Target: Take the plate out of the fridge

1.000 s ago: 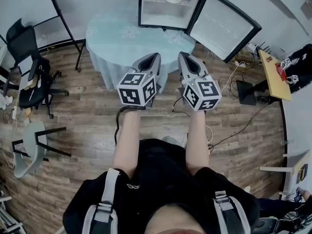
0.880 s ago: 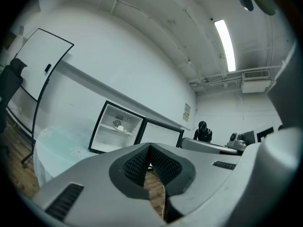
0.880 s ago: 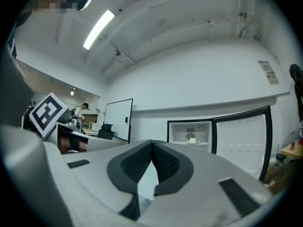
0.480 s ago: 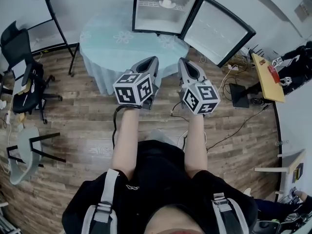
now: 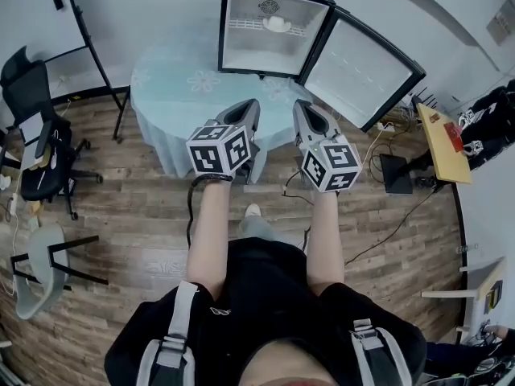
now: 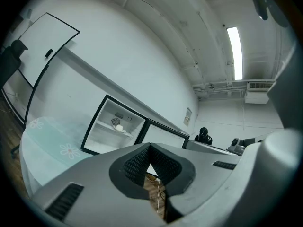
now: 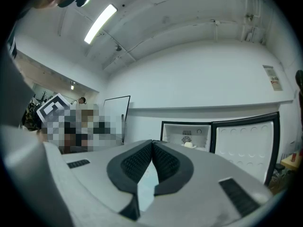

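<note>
We stand at the round table (image 5: 173, 87), left gripper (image 5: 250, 105) and right gripper (image 5: 301, 106) held side by side above its near edge, both with jaws pressed together on nothing. At the table's far side, the small fridge (image 5: 257, 51) has its door (image 5: 362, 69) swung wide. The white plate (image 5: 276, 24) rests on its upper shelf.
</note>
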